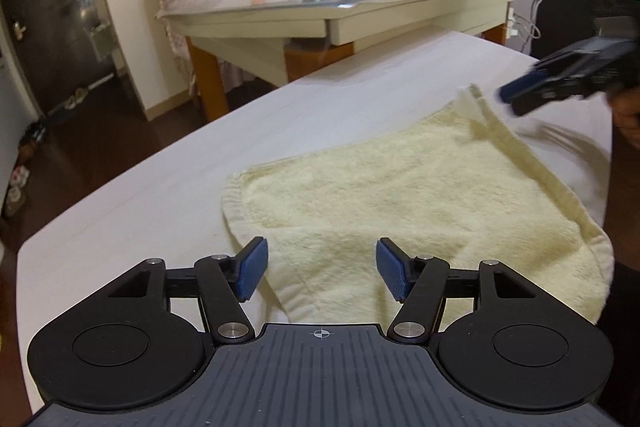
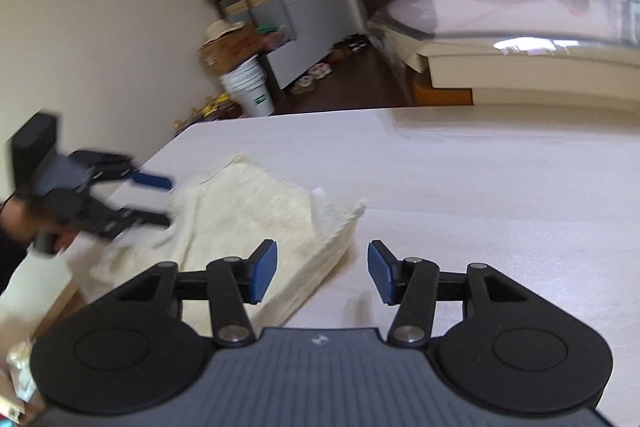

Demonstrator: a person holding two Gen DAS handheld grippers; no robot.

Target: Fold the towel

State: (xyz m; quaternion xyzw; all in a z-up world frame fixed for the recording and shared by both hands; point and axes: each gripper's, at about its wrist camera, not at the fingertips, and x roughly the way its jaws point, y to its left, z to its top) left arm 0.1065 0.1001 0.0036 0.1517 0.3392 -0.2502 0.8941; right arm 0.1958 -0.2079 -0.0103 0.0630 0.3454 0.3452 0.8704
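At the bottom of the left wrist view the left claw point(image 1: 322, 271) gapes wide, holding nothing, poised over the towel's point(image 1: 404, 187) near hem. The cream towel lies mid-frame on the white bench point(image 1: 168, 183), already doubled by the look of its layered right edge. In the right wrist view the right claw point(image 2: 322, 273) is likewise spread and empty, just off the raised corner at centre. A good next fold probably wants each claw to pinch both layers at matching corners, lift low and lay them level. Further back, upper frame, stands a glass-topped table point(image 1: 332, 3).
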